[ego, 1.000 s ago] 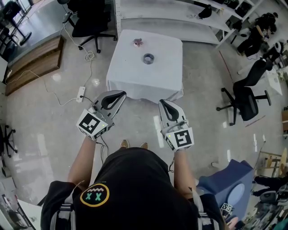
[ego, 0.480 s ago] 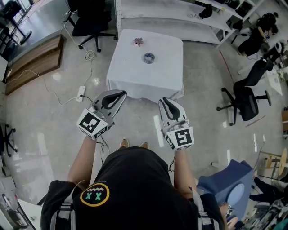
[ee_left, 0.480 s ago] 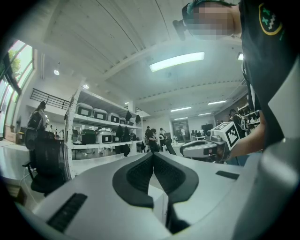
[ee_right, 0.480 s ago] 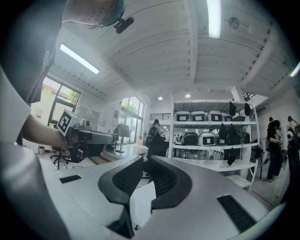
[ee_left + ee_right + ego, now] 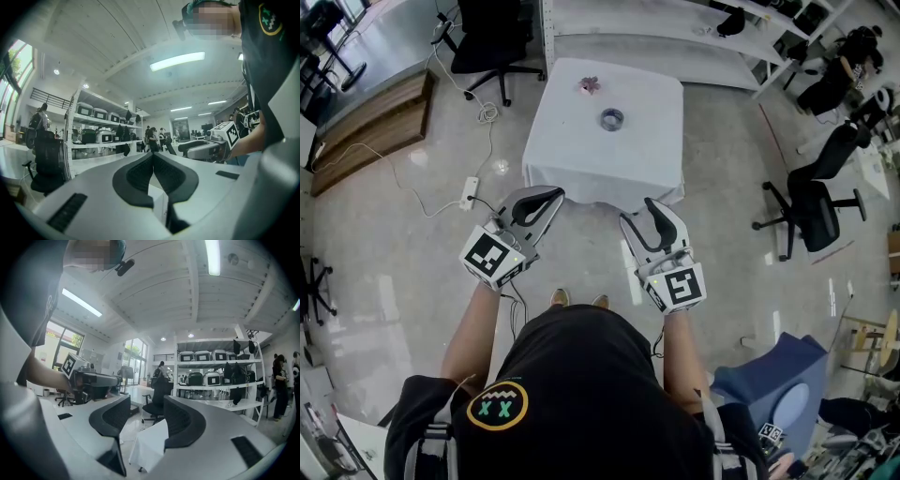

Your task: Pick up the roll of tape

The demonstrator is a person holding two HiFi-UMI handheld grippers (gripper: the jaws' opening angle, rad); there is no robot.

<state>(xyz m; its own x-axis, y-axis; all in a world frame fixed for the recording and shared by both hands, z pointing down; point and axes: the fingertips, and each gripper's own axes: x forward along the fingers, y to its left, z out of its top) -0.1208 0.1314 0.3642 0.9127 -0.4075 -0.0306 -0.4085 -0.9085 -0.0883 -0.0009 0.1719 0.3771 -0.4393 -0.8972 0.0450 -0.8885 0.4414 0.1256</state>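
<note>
A pale, glossy floor [image 5: 722,187] fills the room. Far ahead, mid-floor, stands a white-draped surface [image 5: 600,159], and beyond it runs white shelving [image 5: 675,37] loaded with cases. One black office chair [image 5: 492,42] stands far left and another [image 5: 811,211] is off to the right. A long wooden bench [image 5: 370,127] lies along the left, with a power strip [image 5: 469,194] and its cable on the floor near it. Tall windows [image 5: 63,350] let in daylight. The ceiling [image 5: 154,282] is white and panelled, with strip lights [image 5: 213,256] lit.
</note>
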